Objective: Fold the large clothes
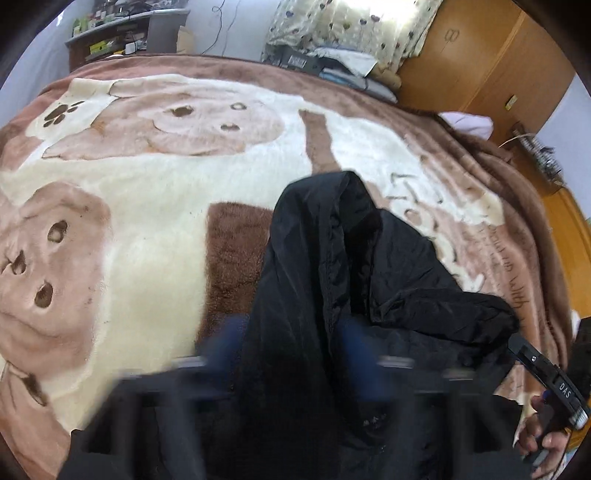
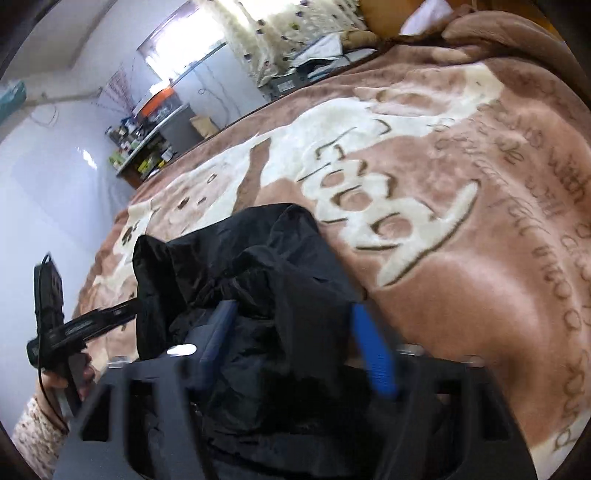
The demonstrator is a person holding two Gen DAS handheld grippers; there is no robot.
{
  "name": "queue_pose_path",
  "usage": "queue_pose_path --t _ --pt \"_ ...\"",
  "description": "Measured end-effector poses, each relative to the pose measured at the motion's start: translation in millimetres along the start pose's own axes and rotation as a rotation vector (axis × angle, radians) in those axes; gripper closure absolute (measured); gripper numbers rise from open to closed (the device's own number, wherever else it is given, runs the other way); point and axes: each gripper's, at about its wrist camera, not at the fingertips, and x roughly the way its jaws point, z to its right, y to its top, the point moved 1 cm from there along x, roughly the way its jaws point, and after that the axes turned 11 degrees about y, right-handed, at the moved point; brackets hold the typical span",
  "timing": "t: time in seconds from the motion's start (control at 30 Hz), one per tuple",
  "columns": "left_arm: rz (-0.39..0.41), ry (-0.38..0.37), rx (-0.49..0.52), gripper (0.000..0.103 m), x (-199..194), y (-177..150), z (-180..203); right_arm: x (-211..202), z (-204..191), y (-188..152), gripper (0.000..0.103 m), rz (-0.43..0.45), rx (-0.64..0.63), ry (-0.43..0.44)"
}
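Where blue pads blur at the left gripper [image 1: 291, 343], slick black garment [image 1: 332, 266] bunched between fingers, grip impossible to tell. Right gripper [image 2: 295, 332] spread fairly wide, blue-edged fingers [image 2: 373, 354] flanking the same crumpled, faintly shiny cloth without pinching. Heaped in soft peaked folds on a plush brown-and-cream blanket [image 1: 147, 206] with rounded bear shapes and raised lettering.

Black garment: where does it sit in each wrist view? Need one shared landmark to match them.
Left wrist view: black garment lies bottom centre, rising between the left gripper fingers onto the blanket.
Right wrist view: black garment lies lower centre-left, between the right gripper fingers.
Shared landmark: the cluttered shelf beyond the bed's far edge.
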Motion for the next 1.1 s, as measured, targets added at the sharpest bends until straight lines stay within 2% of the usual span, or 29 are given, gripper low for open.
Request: queue_pose_path --t 0.03,0.1,0.17,0.27,0.4,0.47,0.57,0.73,0.9,0.93,0.97,1.07,1.1 --pt "-0.023 0.015 -0.005 0.100 4 0 2 0 -4 -1 0.077 0.003 -0.025 -0.020" --pt "-0.010 -0.014 -0.031 0.103 -3 -3 0 -3 -11 -3 0.089 0.019 -0.077 -0.032" --pt "0.036 -0.013 -0.031 0.103 -19 -9 -6 -16 -25 -11 0.090 0.047 -0.158 -0.035" --pt "0.095 -0.064 -0.035 0.103 -53 -30 -23 -38 -46 -31 0.091 0.072 -0.282 -0.062" --pt "0.121 -0.123 -0.064 0.103 -84 -63 -49 -69 -66 -66 0.093 0.089 -0.412 -0.075" --pt "0.103 -0.182 -0.112 0.103 -96 -91 -68 -88 -73 -94 0.093 0.088 -0.466 -0.076" --pt "0.100 -0.198 -0.133 0.103 -105 -127 -84 -102 -76 -132 0.094 0.055 -0.508 -0.090" --pt "0.063 -0.224 -0.205 0.103 -103 -171 -105 -105 -64 -180 0.097 -0.025 -0.476 -0.125" --pt "0.040 -0.297 -0.345 0.102 -102 -202 -126 -106 -47 -198 0.101 -0.058 -0.382 -0.154" --pt "0.034 -0.294 -0.368 0.102 -102 -208 -132 -105 -44 -198 0.101 -0.065 -0.372 -0.165" --pt "0.028 -0.261 -0.397 0.103 -105 -215 -138 -105 -39 -198 0.101 -0.076 -0.353 -0.169" --pt "0.041 -0.239 -0.405 0.103 -120 -229 -152 -110 -25 -196 0.103 -0.078 -0.260 -0.173" --pt "0.047 -0.237 -0.397 0.103 -126 -233 -155 -116 -18 -195 0.103 -0.079 -0.207 -0.146"
